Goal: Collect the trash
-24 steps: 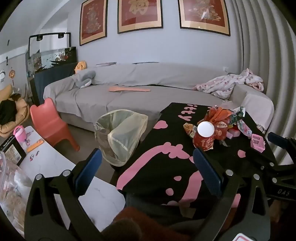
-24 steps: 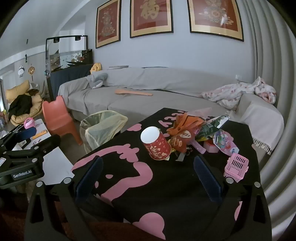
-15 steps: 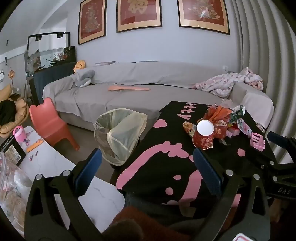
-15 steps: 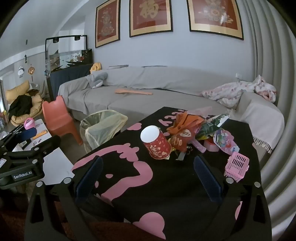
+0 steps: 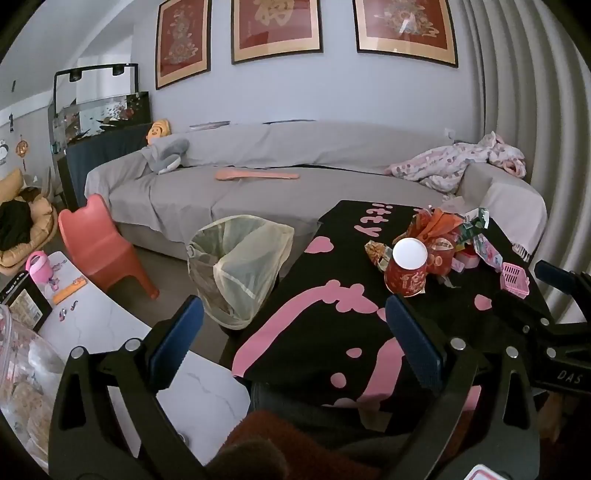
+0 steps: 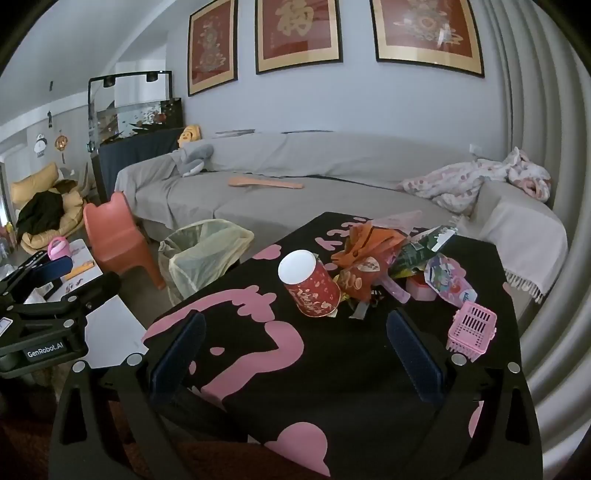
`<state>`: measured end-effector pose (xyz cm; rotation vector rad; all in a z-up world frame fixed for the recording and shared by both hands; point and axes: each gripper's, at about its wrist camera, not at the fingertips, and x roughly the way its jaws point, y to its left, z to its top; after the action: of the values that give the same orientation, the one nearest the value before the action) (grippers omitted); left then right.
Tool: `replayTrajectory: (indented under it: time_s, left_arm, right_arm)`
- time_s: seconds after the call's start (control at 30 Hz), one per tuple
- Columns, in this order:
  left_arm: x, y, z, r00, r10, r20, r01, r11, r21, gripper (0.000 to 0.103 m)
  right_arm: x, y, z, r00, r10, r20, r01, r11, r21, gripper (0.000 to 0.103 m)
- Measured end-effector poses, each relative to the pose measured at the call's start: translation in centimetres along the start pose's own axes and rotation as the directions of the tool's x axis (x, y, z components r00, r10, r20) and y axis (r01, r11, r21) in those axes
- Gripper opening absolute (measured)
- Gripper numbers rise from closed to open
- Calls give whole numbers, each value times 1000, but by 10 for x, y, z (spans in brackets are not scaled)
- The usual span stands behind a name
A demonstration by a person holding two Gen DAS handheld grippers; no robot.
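Right wrist view, pink basket unobstructed, left tongs alongside

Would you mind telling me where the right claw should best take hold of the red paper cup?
Grip the red paper cup across its printed side wall, coming from the near side. It lies tipped, white end up-left, with wrappers crowding behind.

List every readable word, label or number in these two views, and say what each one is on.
"GenRobot.AI": white label on the left hand-held gripper, seen from the right wrist.
"DAS": body of the right hand-held gripper, seen from the left wrist.
"itty": pink letters on the black tablecloth, partly hidden.
Gold characters on the red paper cup and framed wall pictures: not readable.
Snack wrappers: too small.
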<state>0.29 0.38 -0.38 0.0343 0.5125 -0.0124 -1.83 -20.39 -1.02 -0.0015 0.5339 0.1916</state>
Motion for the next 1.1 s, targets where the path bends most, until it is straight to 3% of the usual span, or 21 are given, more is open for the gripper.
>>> replayTrajectory:
  time_s: [1.1]
  left_arm:
    - [0, -4, -2, 1000, 3, -7, -3, 1000, 2, 95]
  right_arm:
    - [-1, -1, -1, 1000, 2, -3, -2, 1000, 6, 95]
